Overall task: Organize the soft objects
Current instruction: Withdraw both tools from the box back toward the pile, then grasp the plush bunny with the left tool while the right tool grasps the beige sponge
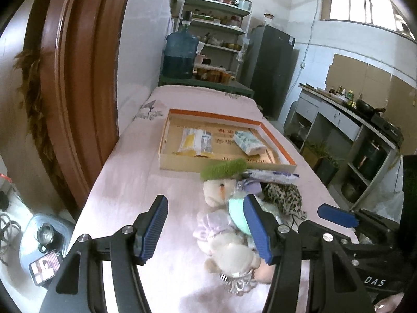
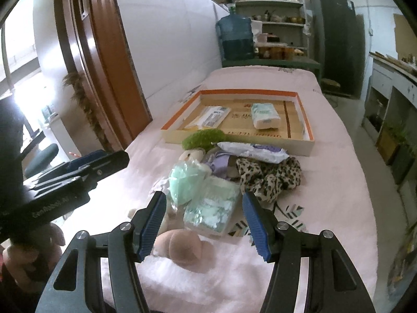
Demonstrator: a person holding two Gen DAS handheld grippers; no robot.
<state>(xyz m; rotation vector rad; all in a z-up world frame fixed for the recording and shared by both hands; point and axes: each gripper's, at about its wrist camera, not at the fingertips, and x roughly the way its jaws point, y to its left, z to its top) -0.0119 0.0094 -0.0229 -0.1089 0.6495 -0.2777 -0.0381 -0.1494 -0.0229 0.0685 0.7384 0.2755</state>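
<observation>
A pile of soft things lies on the pink-covered table (image 1: 125, 182): a green fuzzy toy (image 1: 222, 168), a cream teddy (image 1: 217, 190), a mint bagged item (image 2: 186, 180), a leopard-print cloth (image 2: 271, 176), a tissue pack (image 2: 211, 210) and a wipes pack (image 2: 254, 152). A shallow orange-rimmed box (image 1: 280, 143) behind the pile holds a tissue roll pack (image 1: 249, 143) and a flat packet (image 1: 195, 143). My left gripper (image 1: 206, 230) is open above the pile's near left side. My right gripper (image 2: 204, 227) is open over the tissue pack and a pink plush (image 2: 182, 246).
A brown door frame (image 1: 78, 78) stands at the left. A blue water jug (image 1: 179, 52), shelves (image 1: 221, 31) and a dark fridge (image 1: 271, 70) stand behind the table. A kitchen counter (image 1: 338, 120) runs along the right. A phone (image 1: 45, 266) lies on the floor at the left.
</observation>
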